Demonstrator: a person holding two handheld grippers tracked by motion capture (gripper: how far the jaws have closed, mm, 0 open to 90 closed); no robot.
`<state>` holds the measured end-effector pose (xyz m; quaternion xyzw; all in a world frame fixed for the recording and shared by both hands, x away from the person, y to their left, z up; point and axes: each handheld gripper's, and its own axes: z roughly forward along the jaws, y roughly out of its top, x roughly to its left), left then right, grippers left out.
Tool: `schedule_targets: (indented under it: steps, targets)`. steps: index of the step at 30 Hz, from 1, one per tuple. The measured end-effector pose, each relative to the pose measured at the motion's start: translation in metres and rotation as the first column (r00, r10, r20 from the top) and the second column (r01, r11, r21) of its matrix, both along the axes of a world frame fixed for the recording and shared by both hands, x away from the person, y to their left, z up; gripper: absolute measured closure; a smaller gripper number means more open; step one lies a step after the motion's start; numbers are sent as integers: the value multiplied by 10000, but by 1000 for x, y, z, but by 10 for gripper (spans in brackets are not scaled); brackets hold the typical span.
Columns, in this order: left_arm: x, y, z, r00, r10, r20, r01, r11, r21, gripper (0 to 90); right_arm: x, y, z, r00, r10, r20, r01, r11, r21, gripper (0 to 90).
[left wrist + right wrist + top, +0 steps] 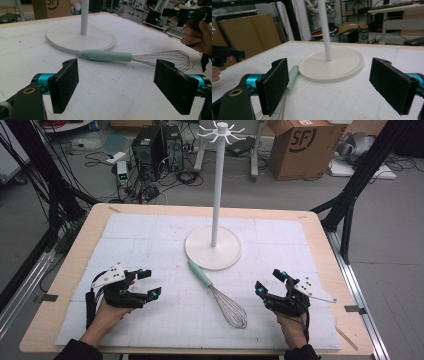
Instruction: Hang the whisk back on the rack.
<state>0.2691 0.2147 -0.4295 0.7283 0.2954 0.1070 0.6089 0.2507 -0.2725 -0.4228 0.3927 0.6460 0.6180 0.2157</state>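
- Left tongs [149,282] and right tongs [268,281] both gaping wide, gripping nothing.
- Whisk [218,295] flat on tabletop [320,227], handle touching stand [213,248] base.
- Not picked up yet; grabbing, probably hanging left.

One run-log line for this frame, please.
left tongs: open, empty | right tongs: open, empty | whisk: flat on table between them, handle tip at stand base

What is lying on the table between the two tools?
A whisk with a mint-green handle lies between the left tool and right tool, seen in the high view.
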Motion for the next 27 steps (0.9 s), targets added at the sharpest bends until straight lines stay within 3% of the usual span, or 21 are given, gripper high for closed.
schedule_targets:
  steps: [5, 8, 14, 20, 22, 27]
  targets:
    - [-15, -1, 2, 10000, 24, 6, -23, 9996, -288, 205, 11, 19, 6, 9961, 730, -505, -750, 9964, -394, 169]
    - [-23, -1, 4, 9996, 107, 243, -100, 9996, -278, 205, 22, 31, 8, 9881, 1080, -1093, -1146, 9919, -555, 169]
    - [-33, -4, 2, 9973, 324, 660, -310, 9993, -219, 197, 42, 54, 9, 9541, 1996, -2233, -2243, 9703, -910, 176]
    - [-45, -6, 3, 9935, 354, 1081, -330, 9992, -232, 196, 59, 74, 12, 9294, 2478, -2735, -2863, 9517, -1107, 197]
    - [-48, -7, 3, 9944, 265, 1022, -224, 9989, -403, 201, 64, 80, 13, 9191, 2623, -2942, -3073, 9443, -1180, 209]
    - [-58, -9, 4, 9914, 179, 1293, -154, 9997, -203, 196, 74, 96, 15, 8965, 2925, -3327, -3561, 9226, -1483, 235]
